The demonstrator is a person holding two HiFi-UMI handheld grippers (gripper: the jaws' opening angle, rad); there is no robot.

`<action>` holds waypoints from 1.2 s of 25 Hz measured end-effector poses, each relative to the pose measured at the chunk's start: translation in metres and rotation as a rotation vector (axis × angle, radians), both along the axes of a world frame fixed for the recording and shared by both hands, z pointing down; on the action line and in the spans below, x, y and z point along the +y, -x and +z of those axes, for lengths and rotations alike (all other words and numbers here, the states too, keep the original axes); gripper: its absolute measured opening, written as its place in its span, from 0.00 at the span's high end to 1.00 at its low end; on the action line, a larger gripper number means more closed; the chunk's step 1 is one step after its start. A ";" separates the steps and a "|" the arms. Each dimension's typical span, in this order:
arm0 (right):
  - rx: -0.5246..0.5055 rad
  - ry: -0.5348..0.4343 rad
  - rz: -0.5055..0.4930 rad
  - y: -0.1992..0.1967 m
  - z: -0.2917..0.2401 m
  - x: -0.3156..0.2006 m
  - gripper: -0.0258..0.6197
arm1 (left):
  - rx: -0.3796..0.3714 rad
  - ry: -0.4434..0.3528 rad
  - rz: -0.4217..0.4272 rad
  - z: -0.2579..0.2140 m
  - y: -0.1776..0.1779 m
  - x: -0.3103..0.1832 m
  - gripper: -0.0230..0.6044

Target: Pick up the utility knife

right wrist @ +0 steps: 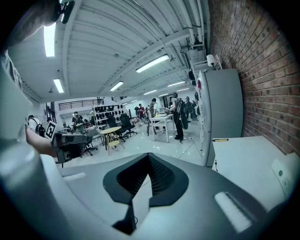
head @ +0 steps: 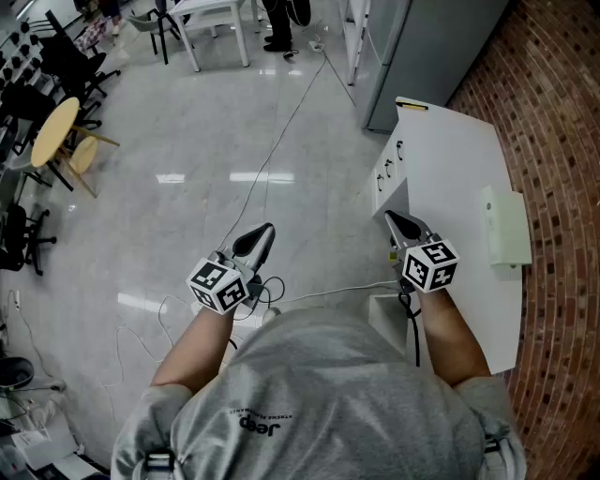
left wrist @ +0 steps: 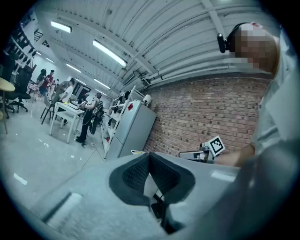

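Observation:
The utility knife (head: pixel 413 106) is a small yellow and black bar. It lies at the far edge of the white cabinet top (head: pixel 450 159) and shows again in the right gripper view, utility knife (right wrist: pixel 218 139). My right gripper (head: pixel 392 219) hovers by the cabinet's near left side, well short of the knife, with its jaws shut and nothing between them (right wrist: pixel 149 157). My left gripper (head: pixel 263 232) hangs over the floor to the left, also shut and empty (left wrist: pixel 149 155). The right gripper (left wrist: pixel 206 151) appears in the left gripper view.
A white box (head: pixel 506 228) sits on the cabinet top near the brick wall (head: pixel 562 141). A tall grey fridge (head: pixel 412 47) stands beyond the cabinet. Cables (head: pixel 281 141) run across the glossy floor. A round yellow table (head: pixel 53 131), chairs and a white table (head: pixel 216 19) stand far left.

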State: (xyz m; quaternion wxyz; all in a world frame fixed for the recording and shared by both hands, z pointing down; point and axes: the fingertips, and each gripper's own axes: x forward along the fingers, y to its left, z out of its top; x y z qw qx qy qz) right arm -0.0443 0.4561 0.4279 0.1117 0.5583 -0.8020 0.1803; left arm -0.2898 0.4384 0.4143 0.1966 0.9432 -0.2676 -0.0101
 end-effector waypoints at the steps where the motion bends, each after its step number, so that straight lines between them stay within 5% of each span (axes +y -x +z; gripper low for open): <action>1: 0.000 -0.001 -0.001 0.000 0.000 -0.001 0.95 | 0.000 0.000 0.000 0.000 0.001 -0.001 0.96; 16: -0.013 -0.007 0.017 -0.023 -0.004 -0.009 0.95 | -0.005 -0.008 0.001 -0.005 -0.019 -0.008 0.96; 30: -0.014 -0.067 -0.036 -0.091 -0.021 0.018 0.95 | -0.017 -0.053 -0.029 -0.031 -0.094 0.016 0.96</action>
